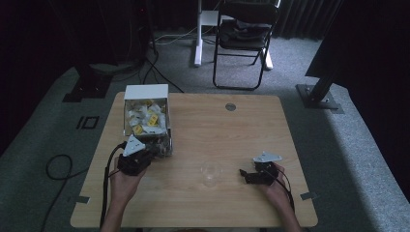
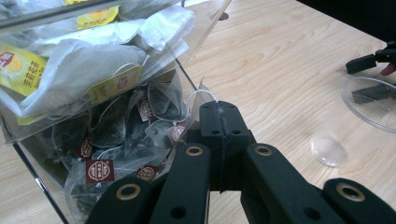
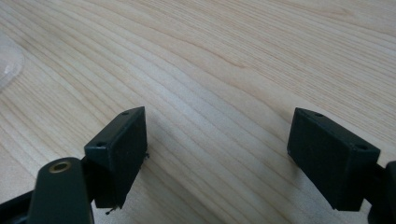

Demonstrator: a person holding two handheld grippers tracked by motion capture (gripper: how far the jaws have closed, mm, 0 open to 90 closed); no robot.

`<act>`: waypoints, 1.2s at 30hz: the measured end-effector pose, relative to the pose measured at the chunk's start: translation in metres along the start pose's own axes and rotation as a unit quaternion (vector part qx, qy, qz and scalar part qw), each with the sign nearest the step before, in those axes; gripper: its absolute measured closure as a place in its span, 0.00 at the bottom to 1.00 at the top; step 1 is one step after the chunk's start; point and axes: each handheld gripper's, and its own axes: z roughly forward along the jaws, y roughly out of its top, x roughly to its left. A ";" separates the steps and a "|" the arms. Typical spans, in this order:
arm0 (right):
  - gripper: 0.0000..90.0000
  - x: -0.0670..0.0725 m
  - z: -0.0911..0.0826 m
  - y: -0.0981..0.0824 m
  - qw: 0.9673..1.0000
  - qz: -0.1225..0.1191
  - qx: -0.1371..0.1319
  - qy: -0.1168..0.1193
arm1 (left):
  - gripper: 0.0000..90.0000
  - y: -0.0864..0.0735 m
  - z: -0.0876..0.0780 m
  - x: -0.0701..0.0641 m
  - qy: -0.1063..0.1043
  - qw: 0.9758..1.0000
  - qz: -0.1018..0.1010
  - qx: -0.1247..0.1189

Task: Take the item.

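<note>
Tea bags (image 2: 116,140) fill a clear box (image 1: 146,121) at the table's (image 1: 251,125) left. Left gripper (image 2: 219,116): jaws clenched at the box's open front, a thin string between them. Centre: empty glass (image 1: 211,172). Right gripper (image 3: 217,154): jaws spread, over bare wood.
</note>
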 end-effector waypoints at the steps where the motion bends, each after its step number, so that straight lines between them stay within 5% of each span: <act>1: 0.22 0.000 0.000 0.000 1.000 0.000 0.000 0.000 | 1.00 0.000 0.000 0.000 -0.001 1.000 0.001 0.000; 36: 0.22 0.000 0.000 0.000 1.000 0.000 0.000 0.000 | 1.00 0.018 -0.007 -0.029 -0.046 0.998 0.031 -0.017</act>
